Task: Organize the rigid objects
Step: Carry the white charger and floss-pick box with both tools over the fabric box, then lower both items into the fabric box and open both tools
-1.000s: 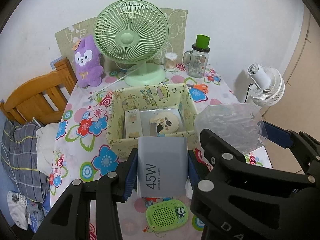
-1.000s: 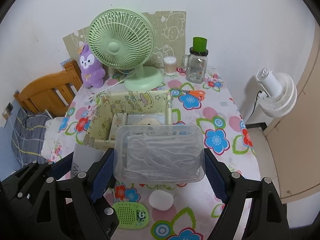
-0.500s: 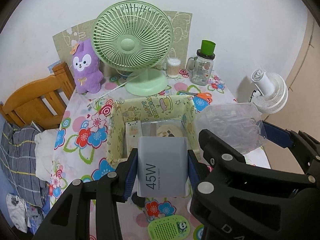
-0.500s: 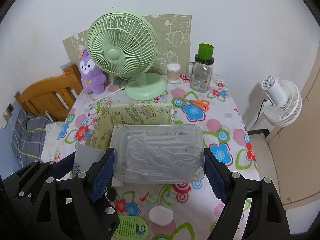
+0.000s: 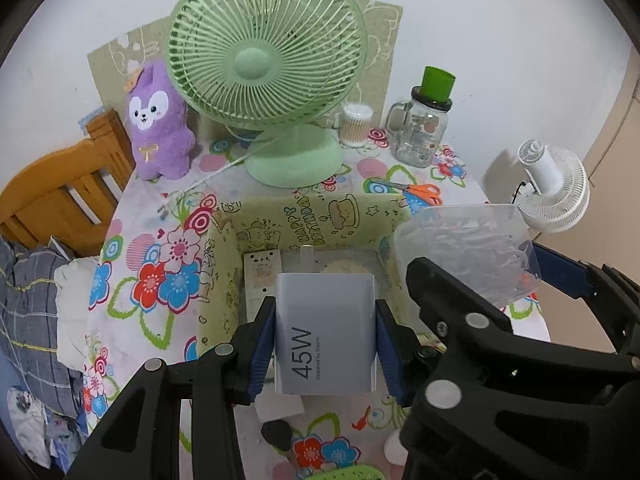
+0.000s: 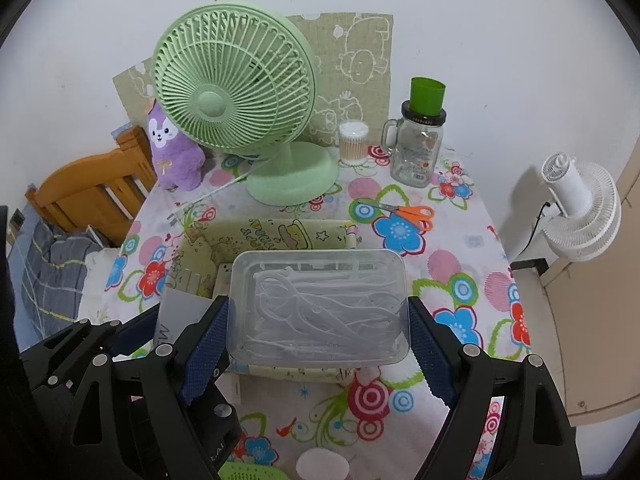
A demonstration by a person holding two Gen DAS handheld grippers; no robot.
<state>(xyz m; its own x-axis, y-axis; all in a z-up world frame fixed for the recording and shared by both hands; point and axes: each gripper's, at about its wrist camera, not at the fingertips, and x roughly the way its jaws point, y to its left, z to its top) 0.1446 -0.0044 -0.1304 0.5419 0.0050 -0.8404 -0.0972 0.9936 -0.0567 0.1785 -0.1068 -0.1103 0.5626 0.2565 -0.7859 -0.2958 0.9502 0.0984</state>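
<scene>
Two tongs. Left gripper (image 5: pixel 325 344) clenched on one grey 45W charger (image 5: pixel 325 332), held above near wall of yellow-green box (image 5: pixel 320 216). Right gripper (image 6: pixel 318 338) clamped one clear case (image 6: pixel 320 304) of white picks, over same box. Beyond tongs: one green fan (image 6: pixel 236 80), one jar (image 6: pixel 418 148), one scissors (image 6: pixel 408 213). Left view alone showed box interior; right view alone, white round lid (image 6: pixel 322 465).

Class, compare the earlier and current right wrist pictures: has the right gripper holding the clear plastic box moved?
Yes. The right gripper with the clear plastic box has advanced toward the green desk fan, now over the yellow-green fabric storage box.
</scene>
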